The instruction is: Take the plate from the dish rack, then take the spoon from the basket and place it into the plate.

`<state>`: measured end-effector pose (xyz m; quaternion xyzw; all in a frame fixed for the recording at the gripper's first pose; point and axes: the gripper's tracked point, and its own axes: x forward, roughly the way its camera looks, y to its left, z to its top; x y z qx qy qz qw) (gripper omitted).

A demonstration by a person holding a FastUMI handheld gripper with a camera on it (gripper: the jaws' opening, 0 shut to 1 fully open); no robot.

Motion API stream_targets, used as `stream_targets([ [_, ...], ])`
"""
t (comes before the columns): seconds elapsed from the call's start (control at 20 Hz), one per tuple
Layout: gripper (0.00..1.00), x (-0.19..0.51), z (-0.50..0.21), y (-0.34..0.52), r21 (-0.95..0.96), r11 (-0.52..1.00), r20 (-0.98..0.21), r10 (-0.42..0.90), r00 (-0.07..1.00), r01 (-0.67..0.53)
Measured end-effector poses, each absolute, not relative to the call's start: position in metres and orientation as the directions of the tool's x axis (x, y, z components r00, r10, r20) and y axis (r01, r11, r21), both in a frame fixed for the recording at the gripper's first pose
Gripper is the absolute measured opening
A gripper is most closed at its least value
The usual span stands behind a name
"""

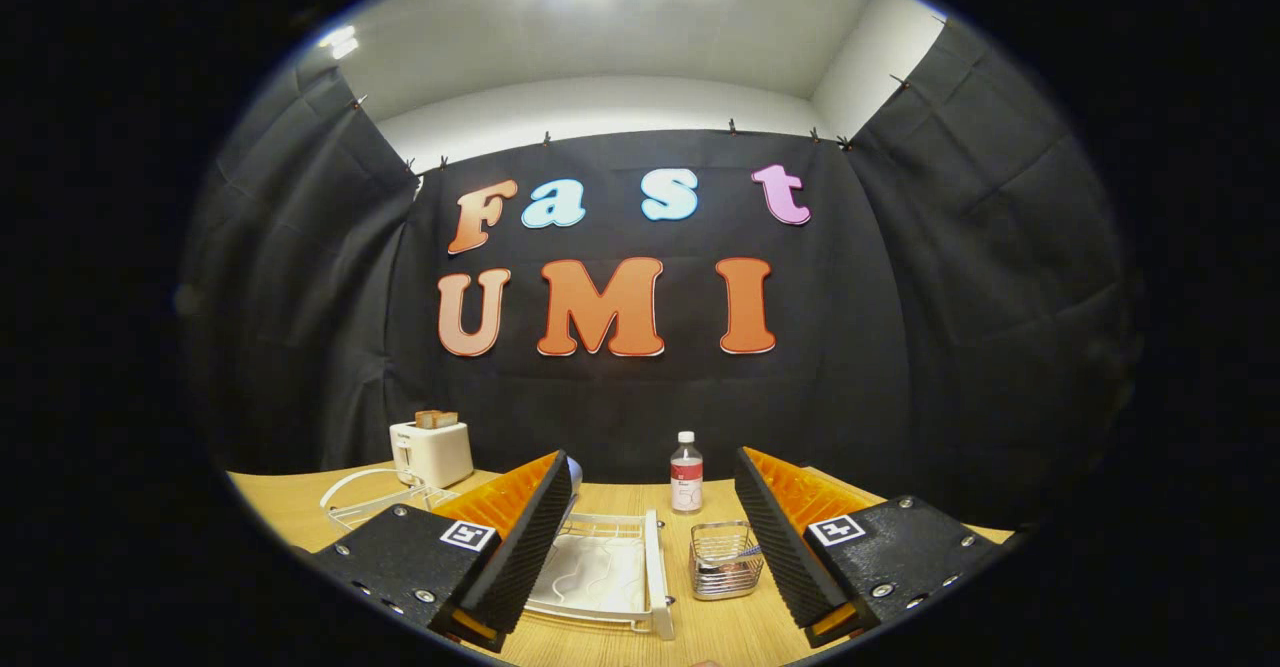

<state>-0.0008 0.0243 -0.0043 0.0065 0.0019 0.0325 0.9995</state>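
Note:
My gripper (652, 464) is open and held above the wooden table (715, 627), with nothing between its fingers. A white dish rack (655, 572) lies on the table between the fingers and partly under the left one. At the rack's far end a pale blue rim, likely the plate (574, 470), peeks out behind the left fingertip, which hides most of it. A small metal mesh basket (722, 562) stands to the right of the rack, close to the right finger. A thin blue piece (752, 550), maybe the spoon's handle, shows at the basket's right rim.
A white toaster (432, 452) with bread in it stands at the back left. In front of it sits a white wire holder (365, 502). A small clear bottle (686, 474) with a white cap stands beyond the basket near the black cloth wall.

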Motion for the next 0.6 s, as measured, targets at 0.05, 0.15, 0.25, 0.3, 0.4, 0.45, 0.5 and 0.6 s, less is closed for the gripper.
stream_targets([
  [0.05,0.98,-0.001,-0.005,0.025,0.012,0.998,-0.006,0.067,0.998,-0.067],
  [0.15,0.98,0.000,-0.008,0.026,0.007,0.997,-0.012,0.071,0.997,-0.071],
  [0.25,0.98,0.002,-0.011,0.032,0.007,0.997,-0.024,0.083,0.996,-0.083],
  [0.3,0.98,0.002,-0.012,0.035,0.004,0.996,-0.031,0.091,0.995,-0.091],
  [0.4,0.98,0.008,-0.012,0.040,0.000,0.994,-0.039,0.110,0.993,-0.110],
  [0.45,0.98,0.011,-0.011,0.043,0.002,0.993,-0.046,0.121,0.992,-0.121],
  [0.5,0.98,0.015,-0.012,0.049,0.009,0.990,-0.061,0.138,0.988,-0.138],
  [0.6,0.98,0.025,-0.007,0.069,0.009,0.978,-0.074,0.208,0.975,-0.208],
])
